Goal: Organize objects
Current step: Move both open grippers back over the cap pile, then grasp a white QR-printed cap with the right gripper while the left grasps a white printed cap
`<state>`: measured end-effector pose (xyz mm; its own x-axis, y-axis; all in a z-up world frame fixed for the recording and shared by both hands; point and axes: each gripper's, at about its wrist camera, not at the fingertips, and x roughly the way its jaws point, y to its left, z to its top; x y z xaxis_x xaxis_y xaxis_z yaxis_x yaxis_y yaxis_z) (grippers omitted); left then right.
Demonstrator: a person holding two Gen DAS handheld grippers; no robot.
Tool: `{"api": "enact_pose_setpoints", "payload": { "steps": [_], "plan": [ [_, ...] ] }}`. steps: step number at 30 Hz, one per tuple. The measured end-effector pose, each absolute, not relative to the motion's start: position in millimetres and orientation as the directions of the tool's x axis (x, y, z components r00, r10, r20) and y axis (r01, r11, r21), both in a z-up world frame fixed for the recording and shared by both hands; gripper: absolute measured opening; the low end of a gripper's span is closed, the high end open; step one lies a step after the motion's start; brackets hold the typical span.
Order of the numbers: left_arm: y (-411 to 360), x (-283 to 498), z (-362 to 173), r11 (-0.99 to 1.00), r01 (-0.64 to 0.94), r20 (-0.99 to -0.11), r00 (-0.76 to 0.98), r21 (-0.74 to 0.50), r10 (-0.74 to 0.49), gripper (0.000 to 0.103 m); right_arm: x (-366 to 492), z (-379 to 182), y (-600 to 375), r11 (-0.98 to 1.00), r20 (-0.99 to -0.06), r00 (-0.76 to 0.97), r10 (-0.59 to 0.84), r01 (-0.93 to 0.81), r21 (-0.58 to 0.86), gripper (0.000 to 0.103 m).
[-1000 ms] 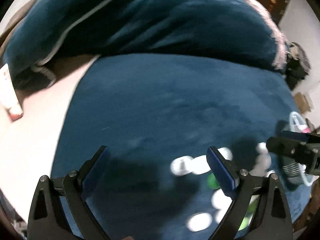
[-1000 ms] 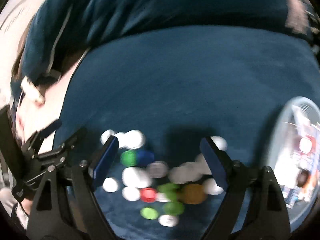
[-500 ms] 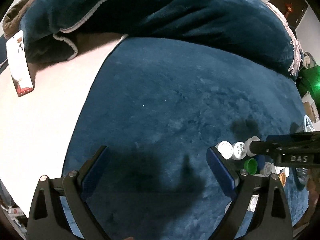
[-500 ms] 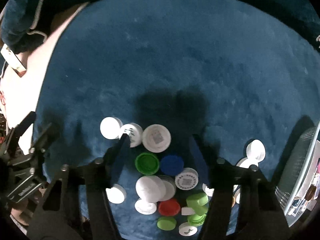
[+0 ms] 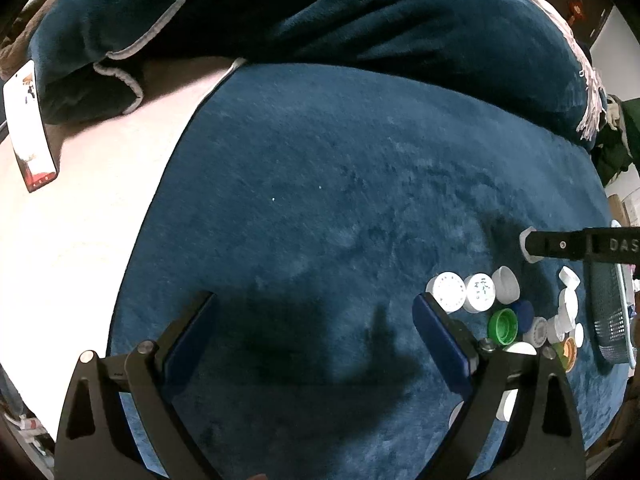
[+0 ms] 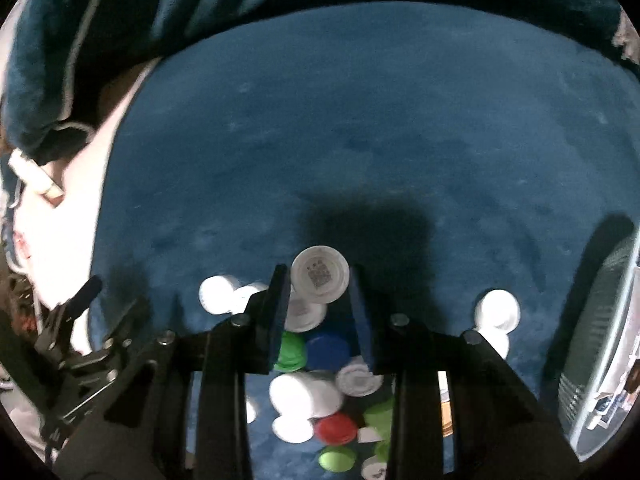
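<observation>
Both views are fisheye cameras riding on a hand-held gripper, each looking steeply down along its own fingers at the blue blanket (image 5: 340,208) from close above. The left view sits left of the bottle caps (image 5: 496,312), which fill its lower right. The right view hangs directly over those caps (image 6: 316,364). Both share the caps, blanket and basket (image 5: 608,312).

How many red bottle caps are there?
1. The round red plastic cap lies low in the pile on the dark blue blanket, next to a big white cap. Others may hide under the pile.
</observation>
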<state>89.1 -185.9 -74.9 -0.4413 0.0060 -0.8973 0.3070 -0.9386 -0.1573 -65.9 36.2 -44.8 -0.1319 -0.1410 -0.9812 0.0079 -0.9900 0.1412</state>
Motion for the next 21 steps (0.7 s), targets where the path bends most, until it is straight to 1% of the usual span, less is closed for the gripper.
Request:
{"api": "enact_pose_setpoints", "payload": {
  "steps": [3, 4, 5, 7, 8, 12, 13, 14, 16, 17, 19, 21],
  "plan": [
    [-183.6, 89.0, -75.1, -0.940, 0.302, -0.896, -0.443, -0.157, 0.007, 0.097, -64.3, -51.1, 38.8, -0.989, -0.984, -0.113, -0.141, -0.020, 0.144, 0.033],
    [-183.3, 88.8, -75.5, -0.941, 0.300, -0.896, -0.444, -0.158, 0.009, 0.097, -63.5, -50.2, 40.3, -0.990, -0.984, -0.115, -0.135, -0.020, 0.138, 0.036],
    [-182.9, 88.5, -76.1, -0.941, 0.298, -0.896, -0.445, -0.160, 0.011, 0.097, -64.1, -50.5, 40.0, -0.991, -0.984, -0.119, -0.131, -0.021, 0.135, 0.044],
    [-181.8, 87.4, -76.9, -0.943, 0.294, -0.896, -0.445, -0.159, 0.012, 0.097, -64.8, -53.0, 38.5, -0.991, -0.983, -0.128, -0.129, -0.028, 0.134, 0.055],
    [-181.2, 87.0, -77.4, -0.944, 0.289, -0.895, -0.445, -0.158, 0.014, 0.097, -64.3, -53.9, 37.3, -0.991, -0.983, -0.132, -0.124, -0.028, 0.128, 0.057],
    [-174.0, 85.3, -79.0, -0.952, 0.265, -0.894, -0.447, -0.152, 0.018, 0.097, -70.6, -68.7, 32.0, -0.995, -0.988, -0.119, -0.098, -0.025, 0.101, 0.058],
    [-171.3, 84.8, -79.1, -0.956, 0.254, -0.893, -0.450, -0.148, 0.019, 0.097, -71.8, -73.0, 33.4, -0.995, -0.990, -0.108, -0.093, -0.021, 0.096, 0.057],
    [-167.6, 84.2, -78.6, -0.960, 0.238, -0.891, -0.454, -0.144, 0.021, 0.097, -72.2, -77.8, 32.7, -0.995, -0.991, -0.094, -0.099, -0.018, 0.101, 0.052],
    [-158.4, 82.7, -77.8, -0.973, 0.190, -0.883, -0.468, -0.133, 0.030, 0.097, -72.4, -83.7, 30.7, -0.995, -0.993, -0.063, -0.104, -0.009, 0.104, 0.031],
    [-153.7, 82.0, -77.1, -0.978, 0.165, -0.880, -0.475, -0.126, 0.033, 0.096, -72.0, -83.0, 29.6, -0.995, -0.993, -0.061, -0.103, -0.002, 0.104, 0.031],
    [-139.2, 79.8, -78.3, -0.991, 0.096, -0.876, -0.481, -0.098, 0.040, 0.086, -71.0, -77.3, 28.5, -0.994, -0.991, -0.080, -0.110, 0.011, 0.109, 0.031],
    [-128.9, 75.0, -81.9, -0.996, 0.056, -0.880, -0.474, -0.075, 0.040, 0.085, -69.6, -72.8, 29.9, -0.993, -0.989, -0.090, -0.121, 0.008, 0.121, 0.031]
  ]
}}
